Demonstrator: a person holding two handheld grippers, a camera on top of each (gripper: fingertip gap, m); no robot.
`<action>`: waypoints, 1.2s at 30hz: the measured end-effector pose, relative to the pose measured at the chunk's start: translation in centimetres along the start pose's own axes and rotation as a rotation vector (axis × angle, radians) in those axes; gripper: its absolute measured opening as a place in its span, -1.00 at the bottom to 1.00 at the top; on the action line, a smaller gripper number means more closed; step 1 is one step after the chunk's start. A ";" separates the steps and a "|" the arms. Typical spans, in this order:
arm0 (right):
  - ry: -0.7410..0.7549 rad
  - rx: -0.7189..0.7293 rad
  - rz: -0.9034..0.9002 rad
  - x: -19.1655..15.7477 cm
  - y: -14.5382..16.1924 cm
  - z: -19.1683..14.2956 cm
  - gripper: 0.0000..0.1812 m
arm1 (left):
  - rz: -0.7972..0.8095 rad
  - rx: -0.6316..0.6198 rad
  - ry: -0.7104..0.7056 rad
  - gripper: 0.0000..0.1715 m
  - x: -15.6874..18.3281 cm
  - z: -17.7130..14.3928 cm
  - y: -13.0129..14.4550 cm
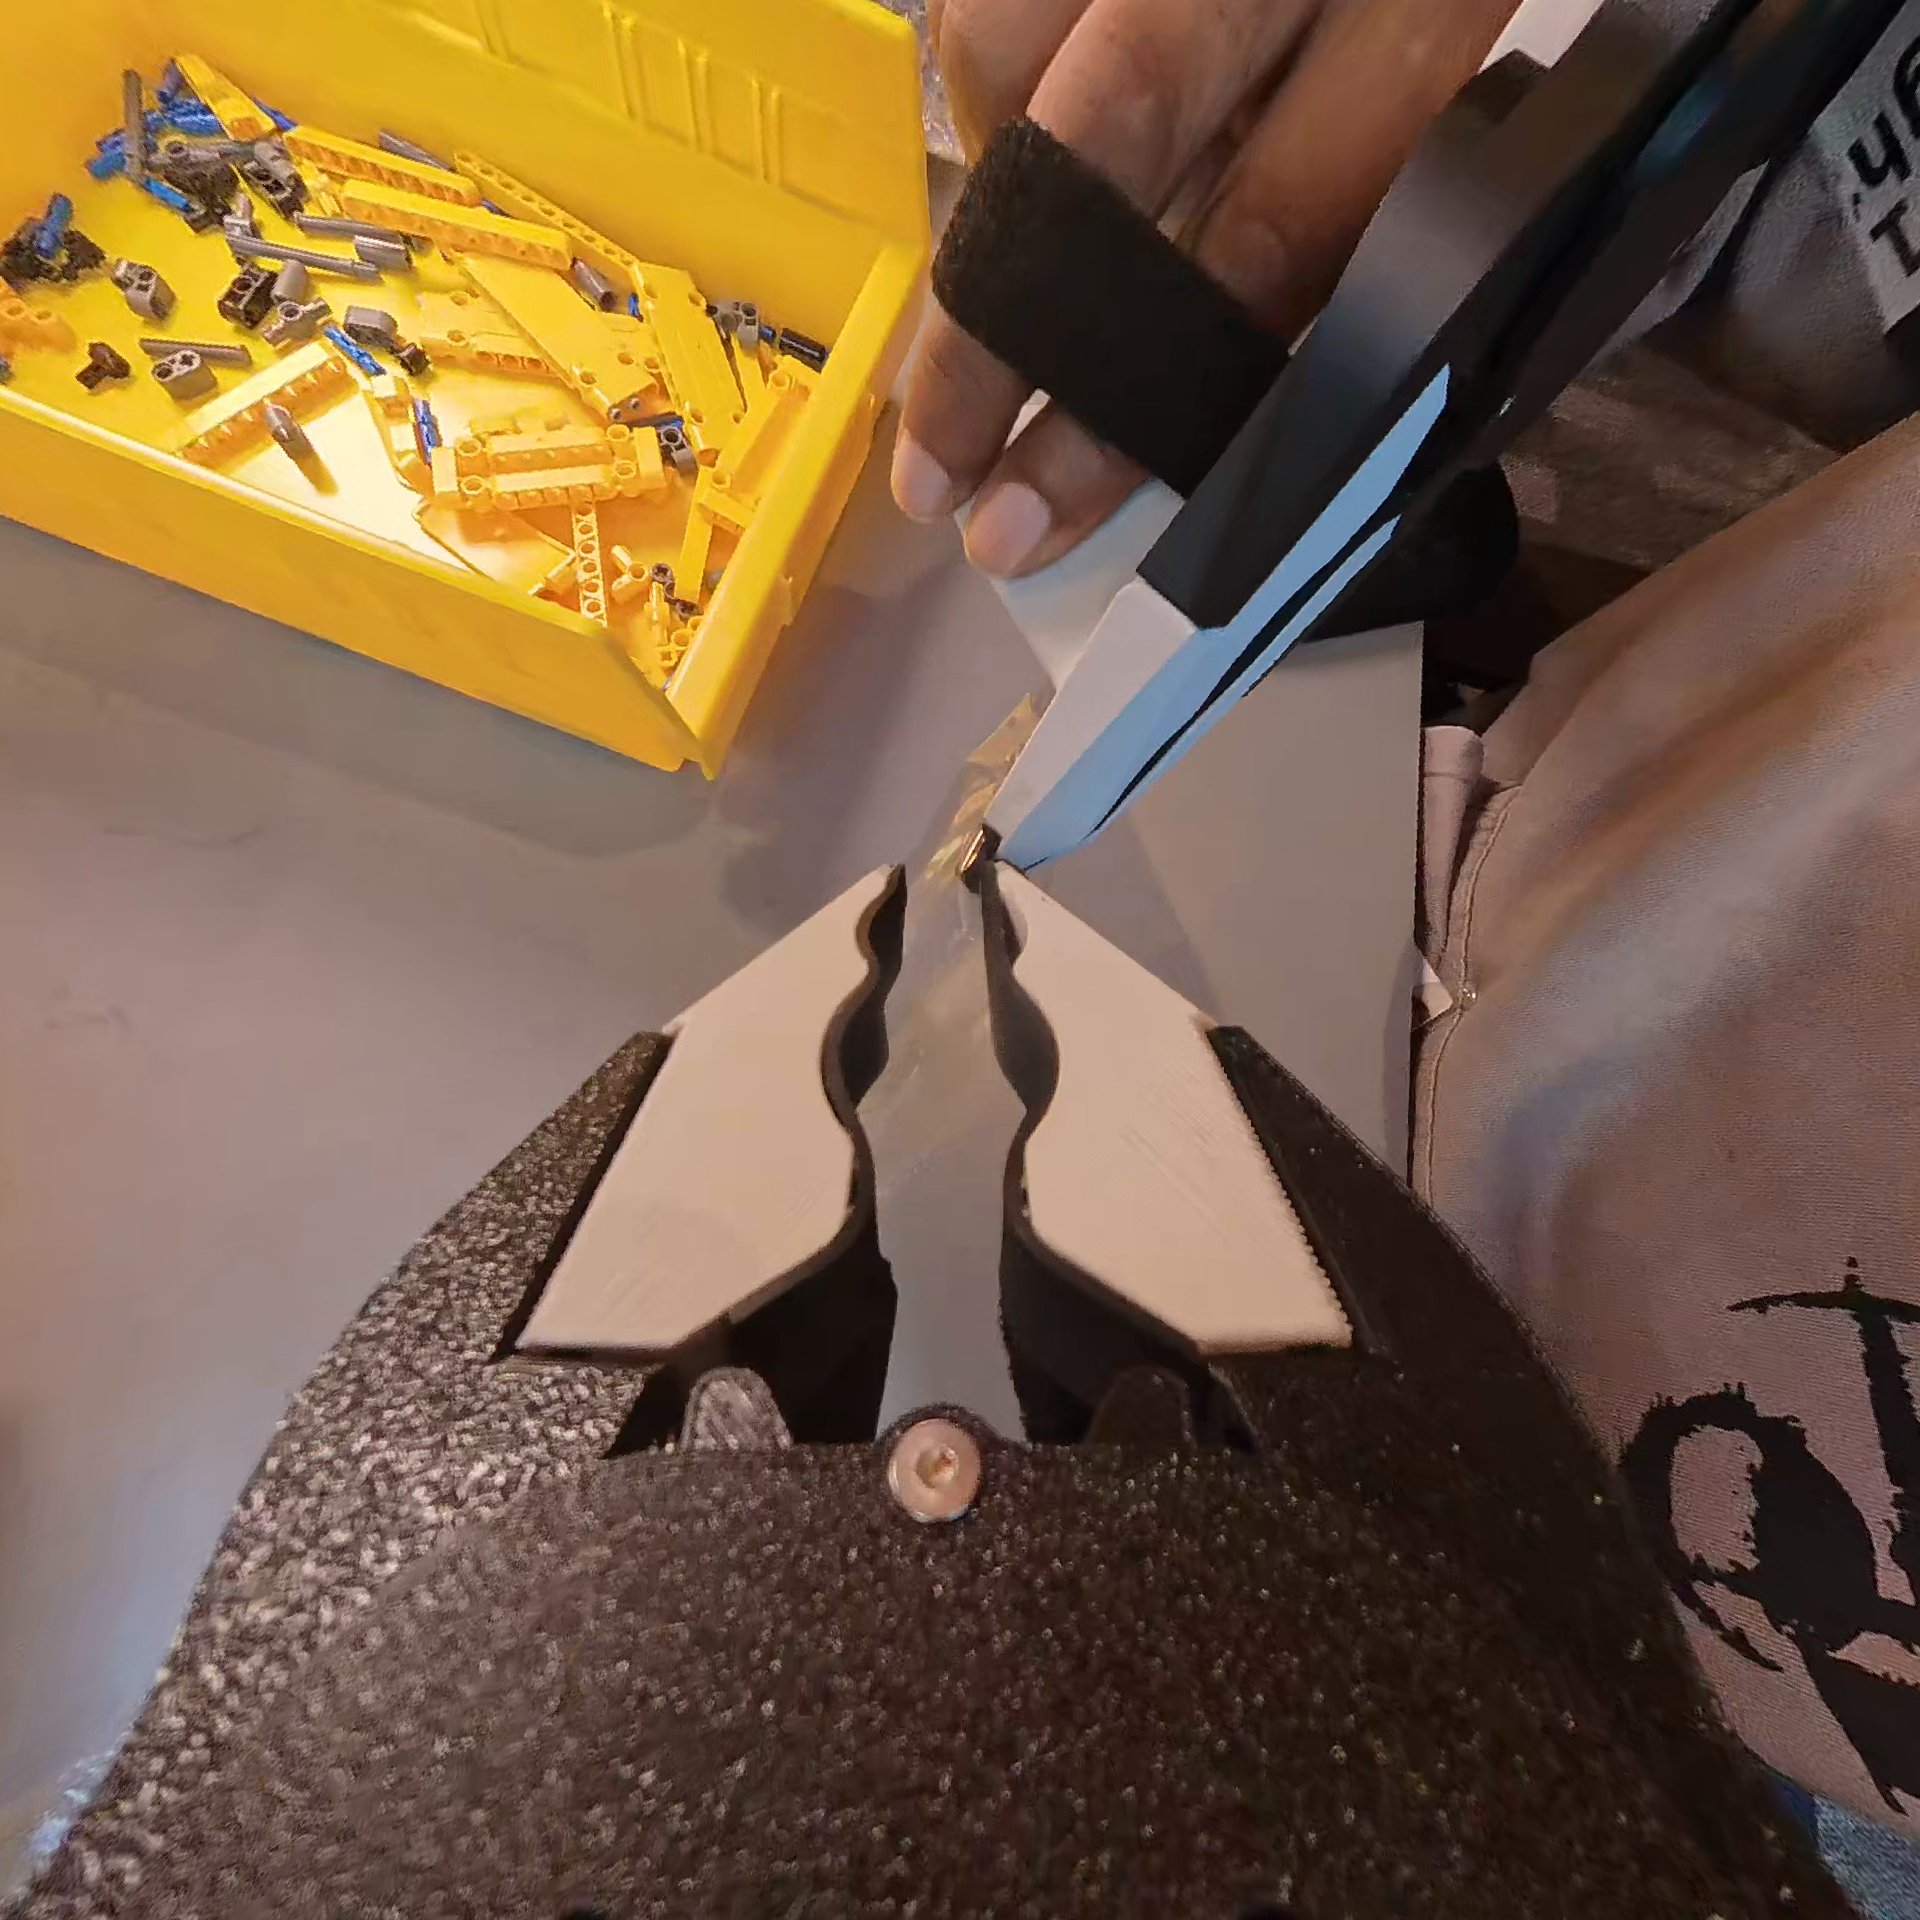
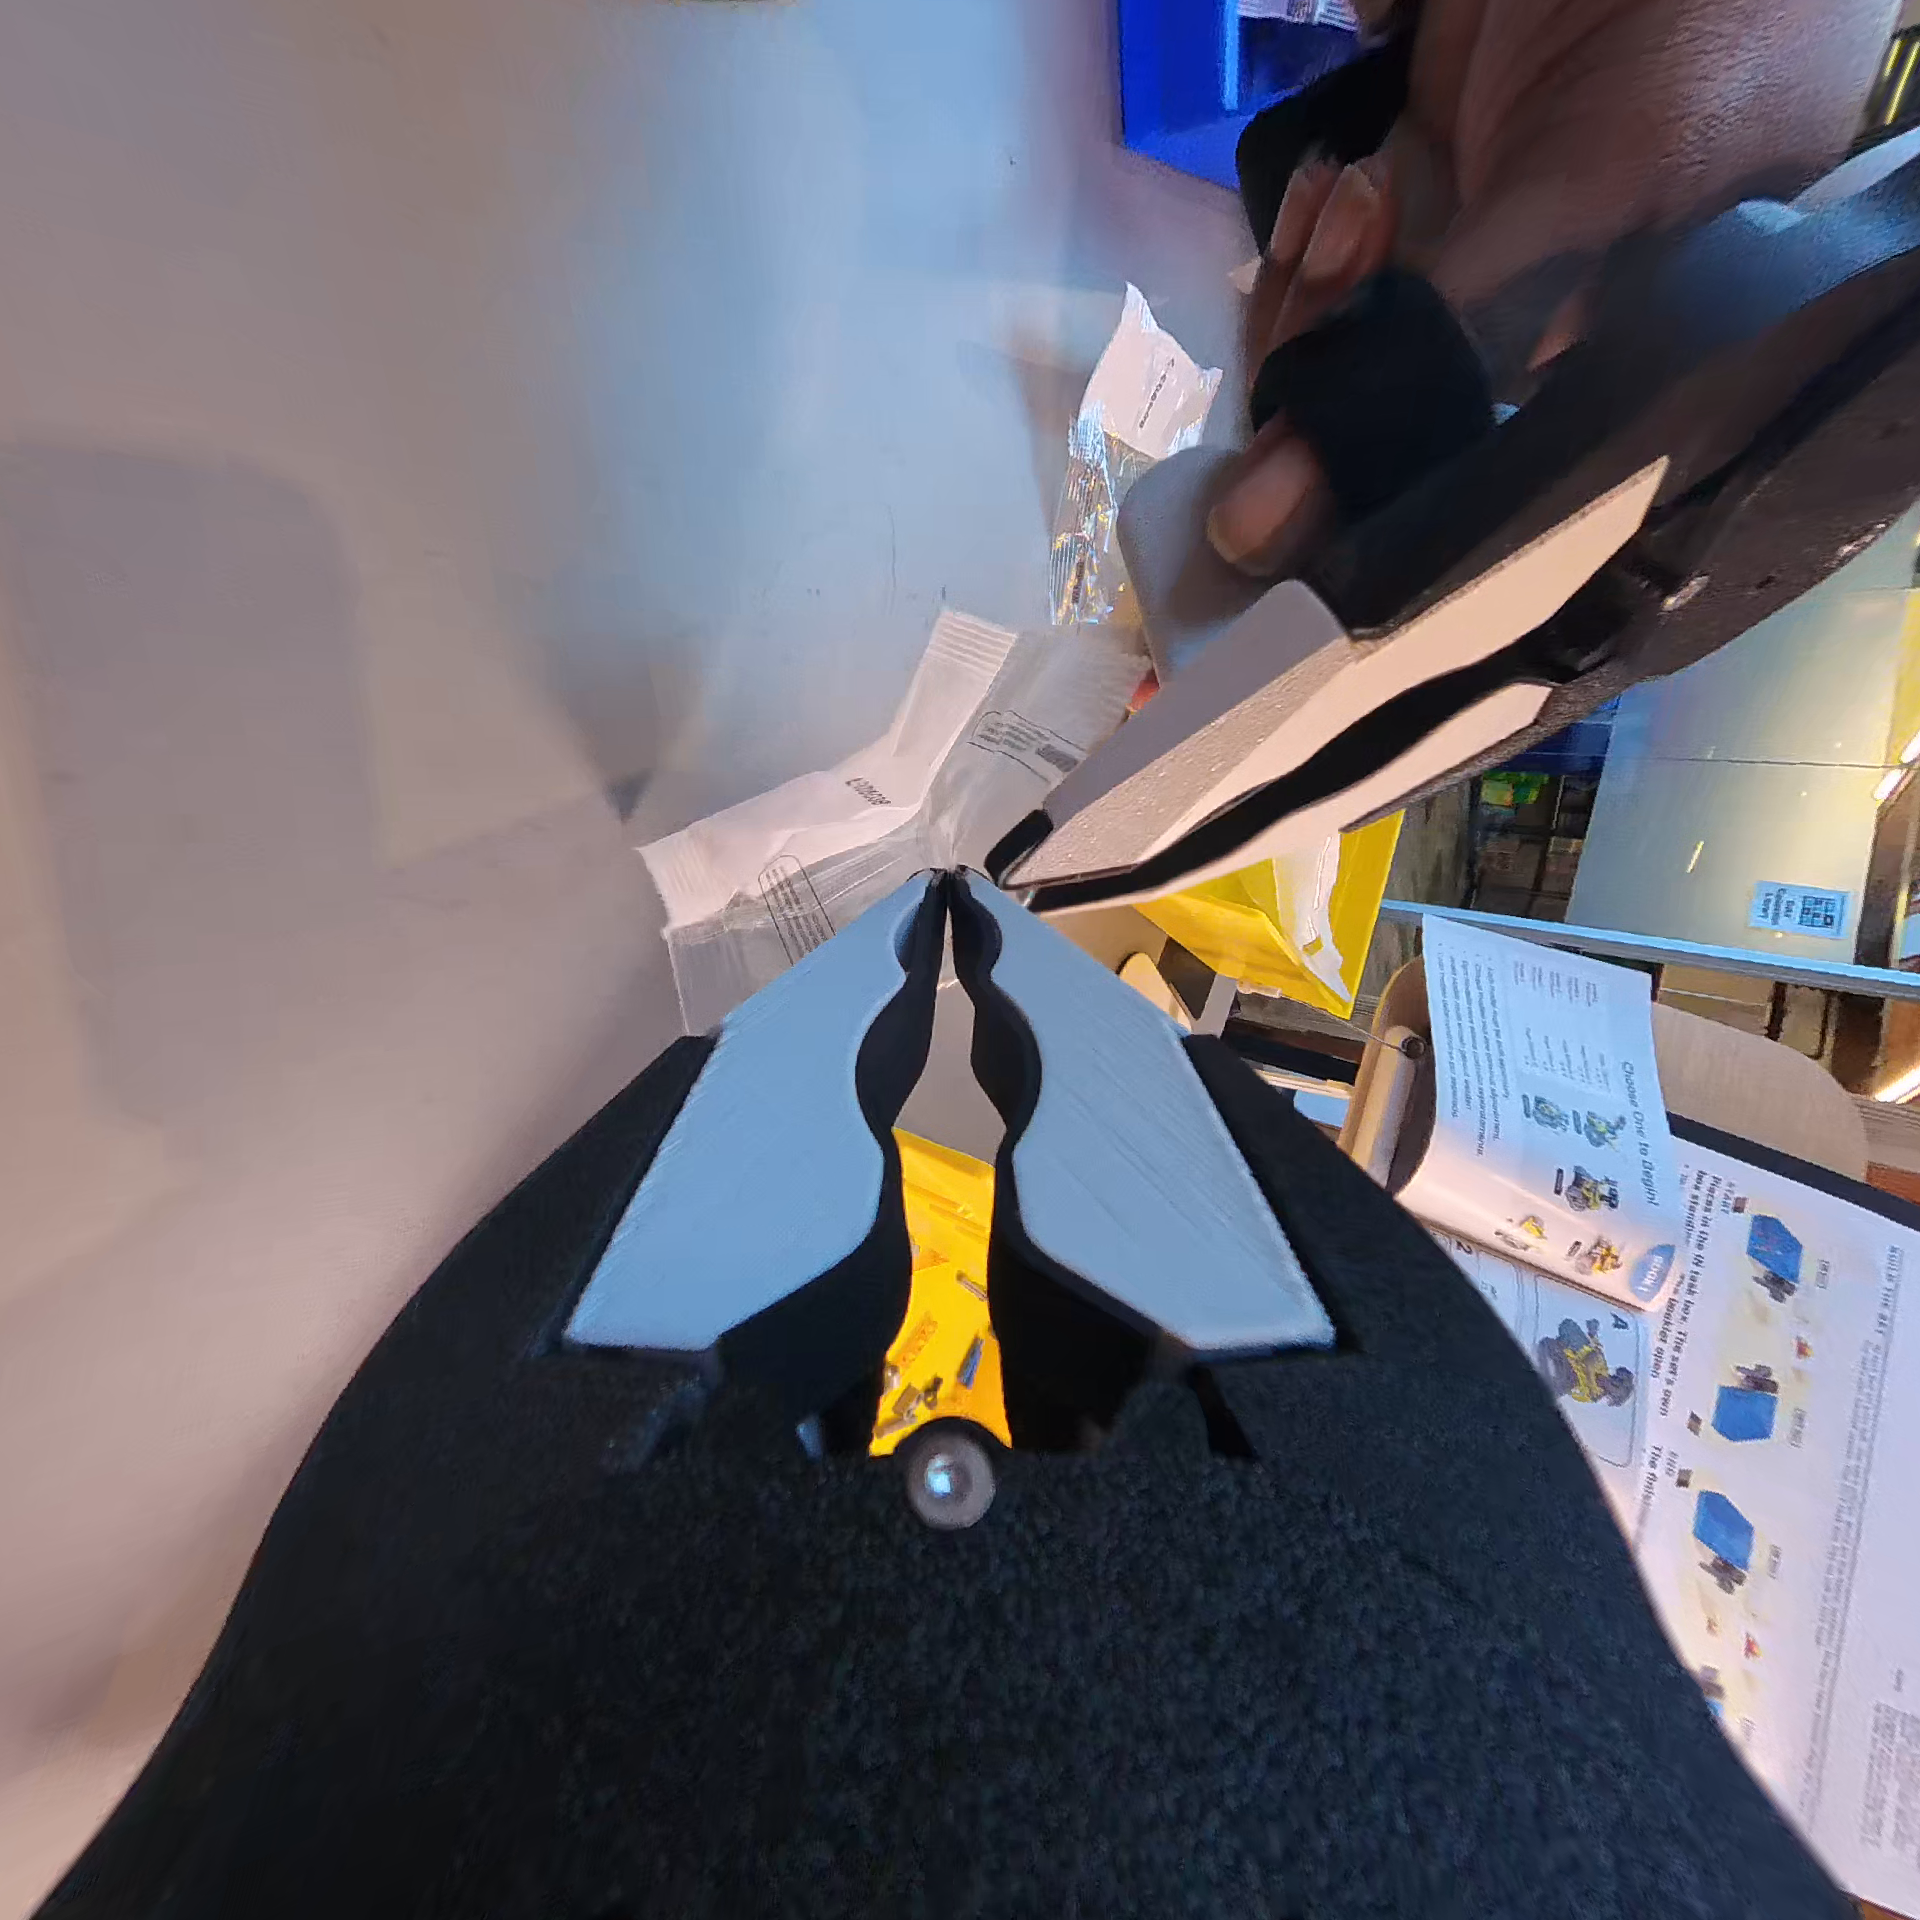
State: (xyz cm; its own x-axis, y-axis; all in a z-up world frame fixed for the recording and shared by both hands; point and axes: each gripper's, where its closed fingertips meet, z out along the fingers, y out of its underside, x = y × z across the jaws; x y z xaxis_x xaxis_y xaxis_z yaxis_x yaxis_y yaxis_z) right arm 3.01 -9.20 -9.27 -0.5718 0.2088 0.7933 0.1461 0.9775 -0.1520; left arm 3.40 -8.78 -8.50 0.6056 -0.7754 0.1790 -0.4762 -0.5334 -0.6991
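1. The left gripper [image 1: 940, 883] has its two grey fingers drawn close together at the tips, with a clear plastic bag [image 1: 925, 1029] running down the narrow gap between them. The bag looks pinched there, though the film is see-through and hard to follow.
2. The right gripper [image 2: 948, 881] has its tips pressed together on a gathered corner of the same clear bag [image 2: 831, 862], which fans out beyond the tips, crinkled, with white printed panels.
3. The two grippers meet tip to tip. In the left wrist view the right one comes in from the upper right, and its point sits just beside the left gripper's right fingertip.
4. A hand [image 1: 1091, 208] with a black strap [image 1: 1081, 312] across the fingers holds the right gripper.
5. A yellow bin [image 1: 644, 623] sits on the grey bench [image 1: 260, 987] towards its far left. It is filled with loose building pieces [image 1: 499, 312]: yellow beams with holes, grey and black connectors, and small blue pins.
6. A second sealed bag [image 2: 1132, 416] lies farther back on the bench.
7. An open instruction booklet [image 2: 1621, 1299] lies at the bench's right edge, showing coloured pictures of models.
8. A person's grey printed shirt [image 1: 1662, 1039] fills the right side of the left wrist view, just past the bench edge.
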 end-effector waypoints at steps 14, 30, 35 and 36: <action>-0.097 -0.115 0.329 -1.6 -0.1 0.5 -1.00 | 0.094 -0.008 -0.390 -1.00 -4.2 -0.1 0.7; -0.121 0.050 0.563 -3.8 -0.1 0.5 -1.00 | 0.084 0.105 -0.313 -0.76 -2.0 -0.2 1.5; -0.120 0.052 0.471 -3.4 -0.7 0.8 -1.00 | 0.251 0.052 -0.293 -0.63 -0.6 0.5 0.2; -0.116 0.047 0.455 -3.3 -0.7 0.9 -1.00 | 0.269 0.024 -0.282 -0.63 -0.4 0.9 0.4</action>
State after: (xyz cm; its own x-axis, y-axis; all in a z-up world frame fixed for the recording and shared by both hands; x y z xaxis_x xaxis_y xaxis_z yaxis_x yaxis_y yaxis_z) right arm 4.05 -10.58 -12.29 -0.5446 0.6160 0.5692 0.3681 0.7854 -0.4977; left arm 3.59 -8.39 -9.49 0.6144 -0.7612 -0.2078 -0.6287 -0.3132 -0.7118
